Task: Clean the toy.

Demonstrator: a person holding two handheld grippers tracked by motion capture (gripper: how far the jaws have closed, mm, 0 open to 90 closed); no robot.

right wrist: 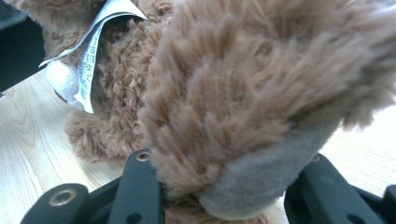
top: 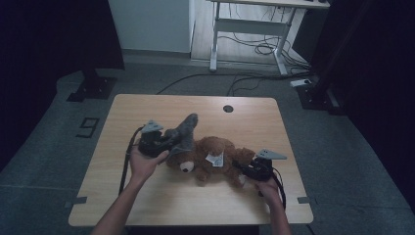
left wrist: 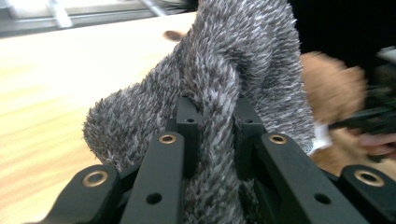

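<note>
A brown teddy bear (top: 215, 155) lies on the wooden table (top: 171, 200). A grey fuzzy cloth (top: 186, 126) rises from its head end, lifted off the table. My left gripper (top: 170, 138) is shut on that cloth; in the left gripper view the grey pile (left wrist: 233, 70) is pinched between the two black jaws of the left gripper (left wrist: 217, 116). My right gripper (top: 247, 169) is shut on the bear's paw at the other end. The right gripper view has the brown paw (right wrist: 233, 93) with its grey sole (right wrist: 266, 172) squeezed between the jaws of the right gripper (right wrist: 224, 163).
A white label (right wrist: 93, 51) hangs from the bear's body. A round cable hole (top: 228, 108) sits near the table's far edge. Beyond the table stand a white desk frame (top: 254, 29), floor cables and dark stand bases (top: 92, 88).
</note>
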